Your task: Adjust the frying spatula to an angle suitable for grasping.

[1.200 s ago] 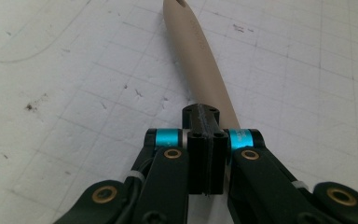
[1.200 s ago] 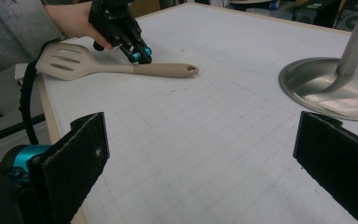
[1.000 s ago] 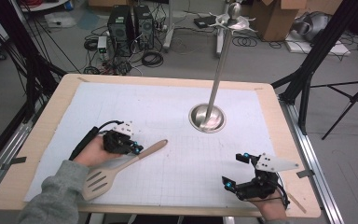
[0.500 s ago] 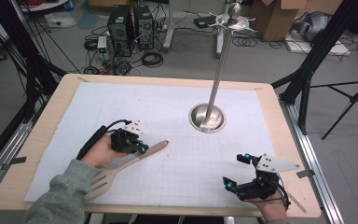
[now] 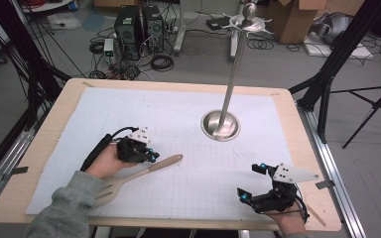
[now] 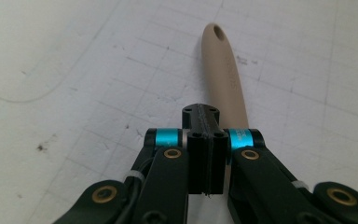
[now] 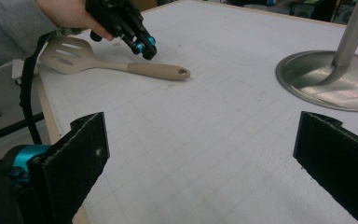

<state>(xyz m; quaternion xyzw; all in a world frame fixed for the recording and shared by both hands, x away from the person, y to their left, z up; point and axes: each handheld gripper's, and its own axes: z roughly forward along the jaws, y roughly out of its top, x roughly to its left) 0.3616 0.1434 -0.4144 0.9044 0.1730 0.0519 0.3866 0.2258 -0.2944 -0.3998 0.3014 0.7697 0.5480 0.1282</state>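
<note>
The spatula [image 5: 134, 174] lies flat on the desk [image 5: 188, 89] at the lower left of the frame. The left gripper [image 5: 151, 155] sits just above its handle with jaws pressed together, holding nothing. The right gripper [image 5: 252, 182], lower right, waits with jaws wide apart, ready to help.

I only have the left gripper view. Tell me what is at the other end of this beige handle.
Observer: It's a slotted spatula; its flat head lies on the mat toward the person.
Operator: Report the other gripper.
Observer: The right gripper sits low at the near right, jaws wide open, nothing between them.
Operator: Name anything standing ahead.
Observer: A metal stand, a tall pole on a round base, stands beyond the handle's tip and apart from it.
</note>
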